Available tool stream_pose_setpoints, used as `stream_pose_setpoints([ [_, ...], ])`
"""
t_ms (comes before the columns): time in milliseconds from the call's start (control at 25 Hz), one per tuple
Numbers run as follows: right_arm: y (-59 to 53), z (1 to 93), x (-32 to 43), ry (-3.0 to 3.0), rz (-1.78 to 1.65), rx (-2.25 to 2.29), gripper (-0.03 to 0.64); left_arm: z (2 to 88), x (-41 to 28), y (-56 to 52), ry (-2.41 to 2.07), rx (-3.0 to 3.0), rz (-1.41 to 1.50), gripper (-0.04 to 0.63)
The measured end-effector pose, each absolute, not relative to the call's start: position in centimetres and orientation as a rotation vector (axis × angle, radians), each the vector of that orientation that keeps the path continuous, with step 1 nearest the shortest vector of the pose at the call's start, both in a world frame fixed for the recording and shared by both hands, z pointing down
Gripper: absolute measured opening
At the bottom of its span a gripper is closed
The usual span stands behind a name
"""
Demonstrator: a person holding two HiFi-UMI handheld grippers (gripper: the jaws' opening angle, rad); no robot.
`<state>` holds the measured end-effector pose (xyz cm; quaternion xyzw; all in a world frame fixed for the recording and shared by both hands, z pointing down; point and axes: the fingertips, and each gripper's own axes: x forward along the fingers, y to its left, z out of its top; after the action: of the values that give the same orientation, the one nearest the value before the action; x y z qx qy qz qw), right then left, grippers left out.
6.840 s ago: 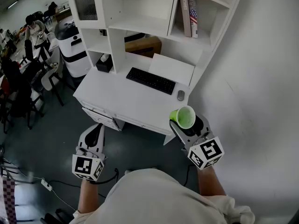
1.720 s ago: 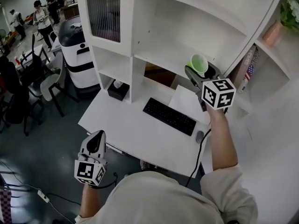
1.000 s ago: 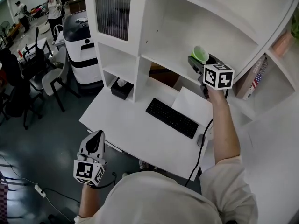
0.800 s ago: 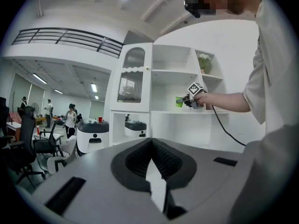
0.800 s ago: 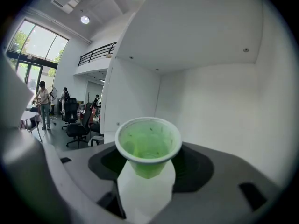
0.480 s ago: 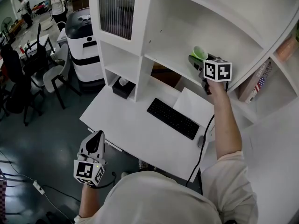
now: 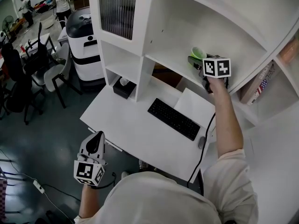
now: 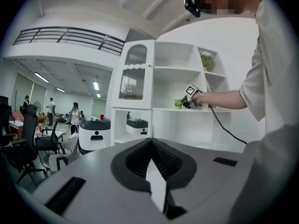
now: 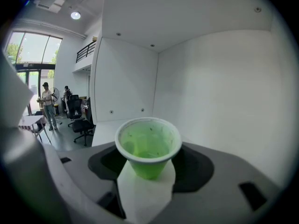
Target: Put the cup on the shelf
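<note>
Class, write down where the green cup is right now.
In the head view the green cup is at upper right, gripped in the right tool inside the open white shelf compartment, above the keyboard on the desk.

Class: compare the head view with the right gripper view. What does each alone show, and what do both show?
Head view only: the keyboard, the mouse, the left gripper hanging low off the desk. Right gripper view only: the shelf compartment's ceiling and the green cup's inside bottom. Both: the cup clamped in the right gripper, inside the white shelf.
</note>
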<state>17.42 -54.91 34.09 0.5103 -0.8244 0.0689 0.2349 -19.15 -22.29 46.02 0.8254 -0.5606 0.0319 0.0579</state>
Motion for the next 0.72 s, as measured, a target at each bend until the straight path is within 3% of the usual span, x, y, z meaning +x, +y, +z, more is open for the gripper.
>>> stream_pose_setpoints([
  [720,-55.37,34.21,17.62,-2.301,0.21,1.383,0.341,46.07,-18.87,-22.89,-1.687,2.51,0.098,0.0],
])
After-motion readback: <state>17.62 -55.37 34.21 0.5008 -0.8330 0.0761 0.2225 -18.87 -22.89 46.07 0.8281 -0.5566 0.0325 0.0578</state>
